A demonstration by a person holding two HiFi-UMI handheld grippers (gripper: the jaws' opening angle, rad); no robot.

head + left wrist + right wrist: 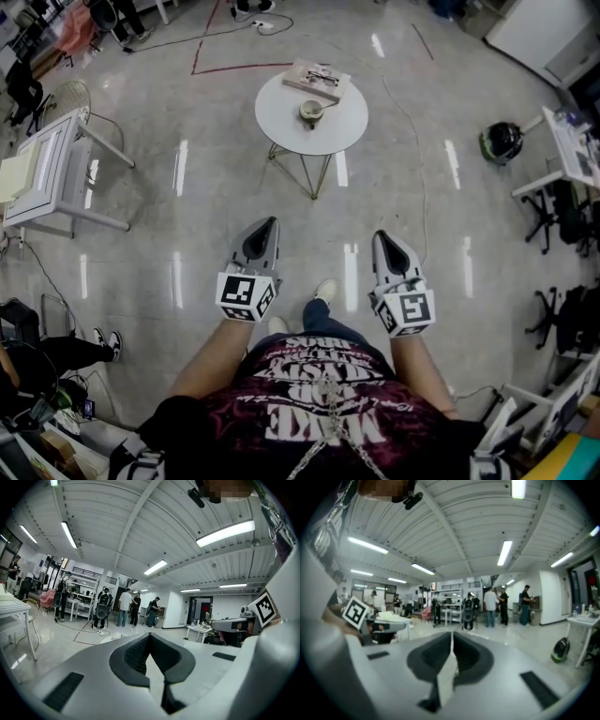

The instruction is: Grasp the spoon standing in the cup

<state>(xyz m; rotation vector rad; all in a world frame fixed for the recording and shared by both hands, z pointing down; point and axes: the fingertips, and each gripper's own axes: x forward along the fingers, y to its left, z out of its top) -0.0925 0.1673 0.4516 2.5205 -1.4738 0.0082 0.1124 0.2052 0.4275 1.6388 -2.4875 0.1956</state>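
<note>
A small cup [310, 113] with a spoon standing in it sits on a round white table [342, 127] far ahead of me in the head view. Both grippers are held low in front of my body, well short of the table. My left gripper [269, 223] points forward with its jaws together and nothing between them. My right gripper [382, 236] is likewise shut and empty. In the left gripper view the left gripper [150, 634] tips meet at a point; in the right gripper view the right gripper [452, 633] tips meet too. Neither gripper view shows the cup.
A flat book or box [317, 80] lies at the table's far edge. A white stand [47, 173] is at left, desks and office chairs [562, 206] at right, a dark helmet [502, 141] on the floor. Several people [126, 606] stand far off.
</note>
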